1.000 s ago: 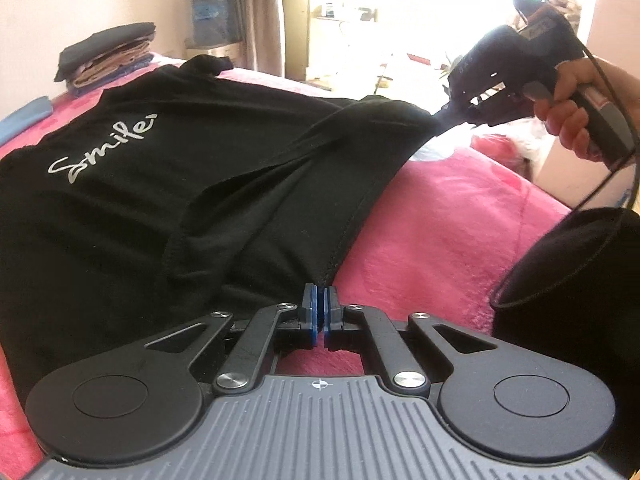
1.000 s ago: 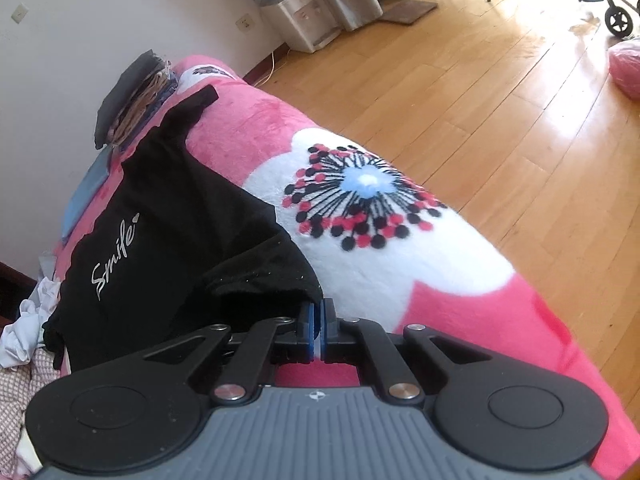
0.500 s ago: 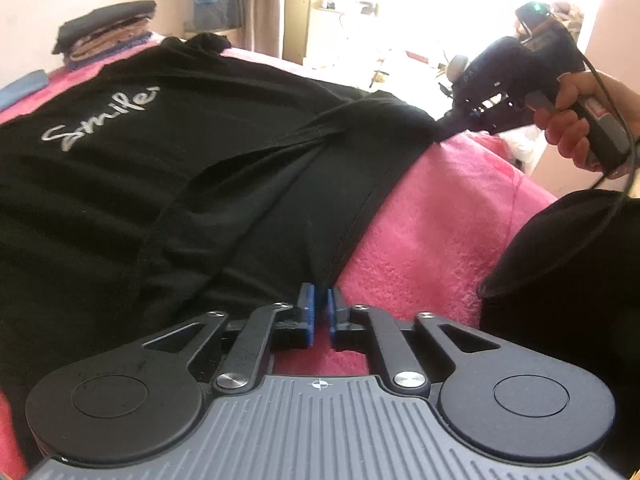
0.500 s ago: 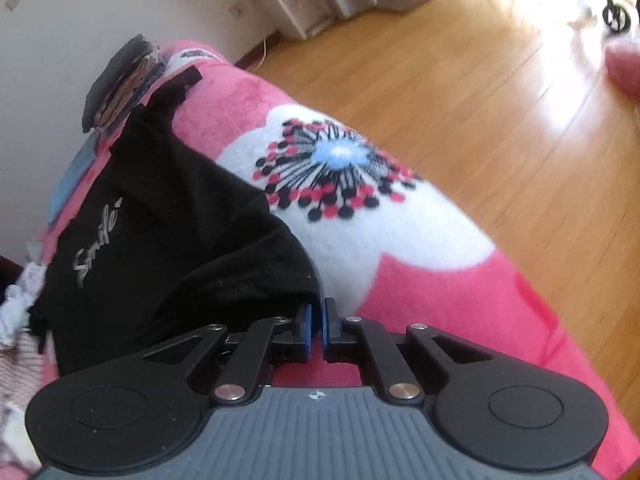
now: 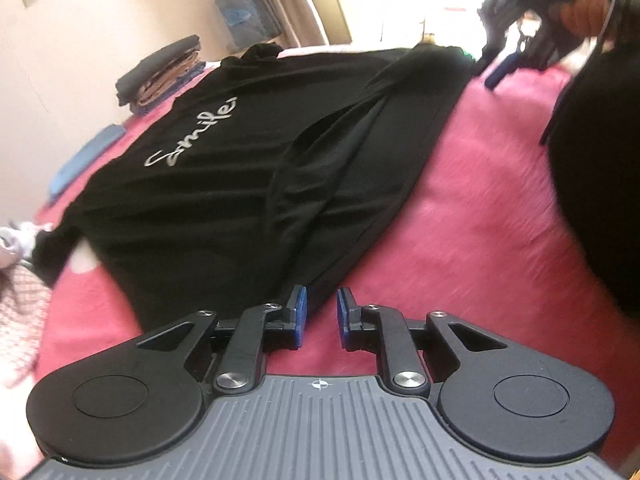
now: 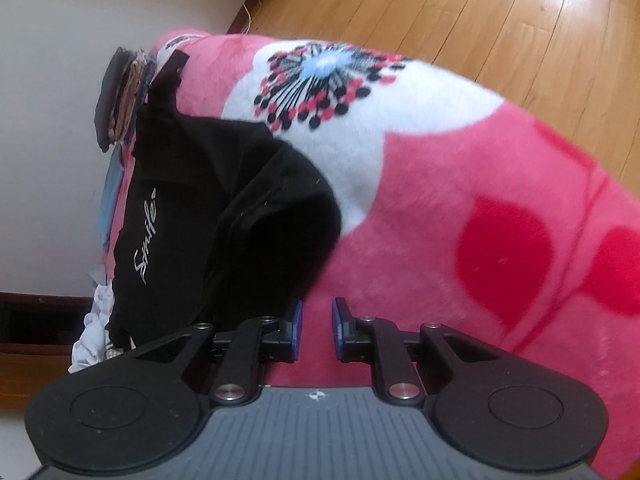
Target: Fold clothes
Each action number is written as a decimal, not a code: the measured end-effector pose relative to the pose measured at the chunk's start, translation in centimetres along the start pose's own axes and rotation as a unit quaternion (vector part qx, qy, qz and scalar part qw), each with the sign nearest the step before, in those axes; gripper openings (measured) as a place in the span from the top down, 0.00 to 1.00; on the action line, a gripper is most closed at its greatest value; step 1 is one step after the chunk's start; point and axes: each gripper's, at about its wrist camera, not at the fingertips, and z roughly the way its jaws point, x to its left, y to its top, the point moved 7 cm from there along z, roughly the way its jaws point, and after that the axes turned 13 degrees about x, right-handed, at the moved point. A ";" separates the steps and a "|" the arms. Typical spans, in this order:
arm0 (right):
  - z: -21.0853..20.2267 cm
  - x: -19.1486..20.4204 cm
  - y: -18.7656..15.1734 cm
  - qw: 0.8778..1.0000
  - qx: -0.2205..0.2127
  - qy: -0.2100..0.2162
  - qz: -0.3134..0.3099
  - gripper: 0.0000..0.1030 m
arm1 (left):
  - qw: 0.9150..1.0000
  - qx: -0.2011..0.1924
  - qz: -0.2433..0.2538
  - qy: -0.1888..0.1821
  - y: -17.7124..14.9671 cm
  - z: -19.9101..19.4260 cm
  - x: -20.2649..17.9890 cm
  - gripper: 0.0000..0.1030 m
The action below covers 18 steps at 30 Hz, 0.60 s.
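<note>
T-shirt (image 5: pixel 208 184) flat — blanket (image 5: pixel 472 232) beneath

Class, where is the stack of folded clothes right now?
In the left wrist view, the stack of folded clothes sits upper left on the pink blanket, by the wall, just beyond the black T-shirt.

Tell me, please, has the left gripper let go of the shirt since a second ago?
Yes. The left gripper has opened and sits just off the shirt hem, over the blanket.
</note>
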 end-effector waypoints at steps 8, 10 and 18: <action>0.7 7.0 -3.0 0.986 0.038 -0.021 -0.163 0.83 | 0.996 0.014 -0.079 0.032 -3.0 -2.3 3.7 0.82; 2.2 10.8 -5.4 0.958 0.062 -0.039 -0.279 0.83 | 0.995 0.022 -0.085 0.042 -3.5 -1.7 4.2 0.82; 9.9 19.0 -17.3 0.752 0.127 -0.088 -0.640 0.84 | 0.991 0.024 -0.129 0.021 -4.2 -0.4 6.2 0.81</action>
